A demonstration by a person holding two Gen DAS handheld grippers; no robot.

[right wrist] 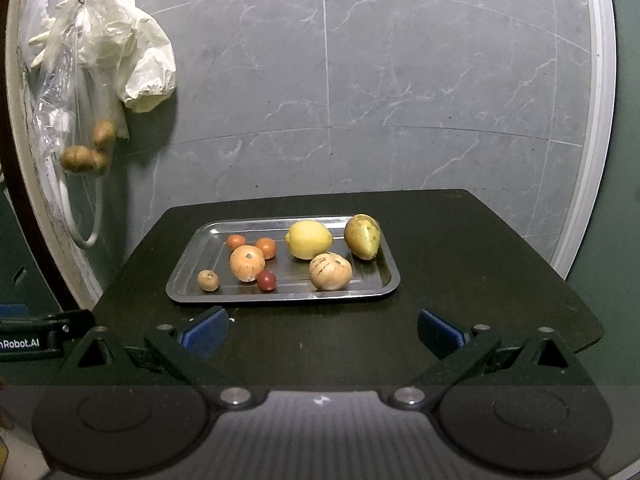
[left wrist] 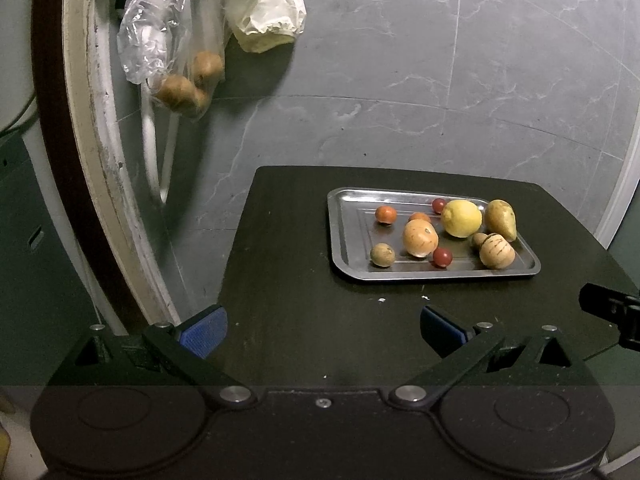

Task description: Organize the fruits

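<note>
A steel tray (left wrist: 344, 236) (right wrist: 188, 276) sits on a dark table and holds several fruits. Among them are a yellow lemon (left wrist: 461, 218) (right wrist: 308, 239), a greenish pear (left wrist: 500, 219) (right wrist: 362, 237), two striped tan fruits (left wrist: 419, 237) (right wrist: 330, 271), a small brown fruit (left wrist: 382, 255) (right wrist: 208, 280) and small red and orange tomatoes (left wrist: 442, 257) (right wrist: 267, 281). My left gripper (left wrist: 323, 330) hangs open over the table's near left part, short of the tray. My right gripper (right wrist: 322, 330) is open too, just in front of the tray, with nothing between its fingers.
The dark table (left wrist: 288, 280) (right wrist: 460, 272) stands against a grey marble wall (left wrist: 440, 60). A clear plastic bag with brown fruits (left wrist: 188, 84) (right wrist: 86, 152) and a pale bag (left wrist: 264, 4) (right wrist: 136, 60) hang at the left. The other gripper's tip (left wrist: 612, 312) (right wrist: 44, 332) shows at the frame edge.
</note>
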